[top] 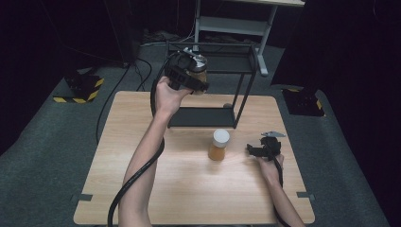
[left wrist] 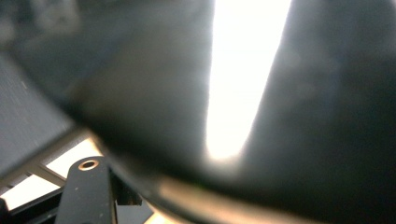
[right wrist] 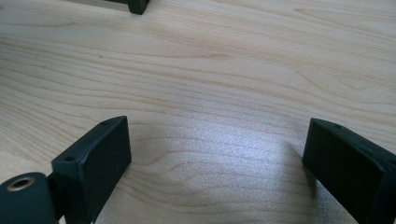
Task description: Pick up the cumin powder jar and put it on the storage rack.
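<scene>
My left gripper (top: 196, 84) is raised at the upper tier of a black wire rack (top: 246, 71) and is shut on a jar of brown contents with a grey lid (top: 199, 67). In the left gripper view the jar (left wrist: 280, 116) is a dark blur right against the lens, with one black finger (left wrist: 88, 191) at the lower left. A second amber jar with a white lid (top: 219, 144) stands upright mid-table. To its right, my right gripper (top: 255, 150) rests low on the wooden table (top: 189, 189). It (right wrist: 215, 163) stands open, with bare wood between its fingers.
The rack stands at the table's far edge, with a dark lower shelf (top: 201, 117); one of its feet (right wrist: 135, 5) shows in the right gripper view. A white-framed desk (top: 236, 23) stands behind. Thick cables trail from both grippers.
</scene>
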The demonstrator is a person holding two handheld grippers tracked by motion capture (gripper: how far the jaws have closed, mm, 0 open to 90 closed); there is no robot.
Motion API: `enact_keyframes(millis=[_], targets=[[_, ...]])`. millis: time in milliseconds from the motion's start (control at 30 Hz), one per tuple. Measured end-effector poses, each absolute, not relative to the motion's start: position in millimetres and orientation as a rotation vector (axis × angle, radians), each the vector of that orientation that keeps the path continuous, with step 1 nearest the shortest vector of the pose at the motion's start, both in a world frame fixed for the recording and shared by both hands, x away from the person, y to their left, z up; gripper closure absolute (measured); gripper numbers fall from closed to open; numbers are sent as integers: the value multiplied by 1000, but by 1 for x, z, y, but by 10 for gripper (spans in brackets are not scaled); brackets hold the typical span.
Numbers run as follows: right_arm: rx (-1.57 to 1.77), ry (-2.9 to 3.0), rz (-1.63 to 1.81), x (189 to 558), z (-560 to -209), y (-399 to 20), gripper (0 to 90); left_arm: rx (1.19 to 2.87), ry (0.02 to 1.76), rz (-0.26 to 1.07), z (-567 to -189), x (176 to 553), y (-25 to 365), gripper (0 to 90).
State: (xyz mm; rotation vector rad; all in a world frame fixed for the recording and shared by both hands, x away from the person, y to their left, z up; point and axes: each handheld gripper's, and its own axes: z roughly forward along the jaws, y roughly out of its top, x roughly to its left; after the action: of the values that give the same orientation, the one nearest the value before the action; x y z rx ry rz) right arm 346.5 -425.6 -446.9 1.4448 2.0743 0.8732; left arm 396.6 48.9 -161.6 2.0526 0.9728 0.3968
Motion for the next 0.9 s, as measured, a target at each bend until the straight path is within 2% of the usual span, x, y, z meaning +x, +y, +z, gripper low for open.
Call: enact_keyframes(millis=[300, 667, 900], targets=[[1443, 2077, 875, 347, -447, -426, 70, 2038, 1038, 443, -140, 414, 35, 313], [1430, 2089, 878, 347, -447, -427, 70, 1970, 1192, 514, -145, 440, 20, 312], [1425, 2092, 879, 347, -447, -427, 71, 1972, 1214, 561, -146, 447, 9, 312]])
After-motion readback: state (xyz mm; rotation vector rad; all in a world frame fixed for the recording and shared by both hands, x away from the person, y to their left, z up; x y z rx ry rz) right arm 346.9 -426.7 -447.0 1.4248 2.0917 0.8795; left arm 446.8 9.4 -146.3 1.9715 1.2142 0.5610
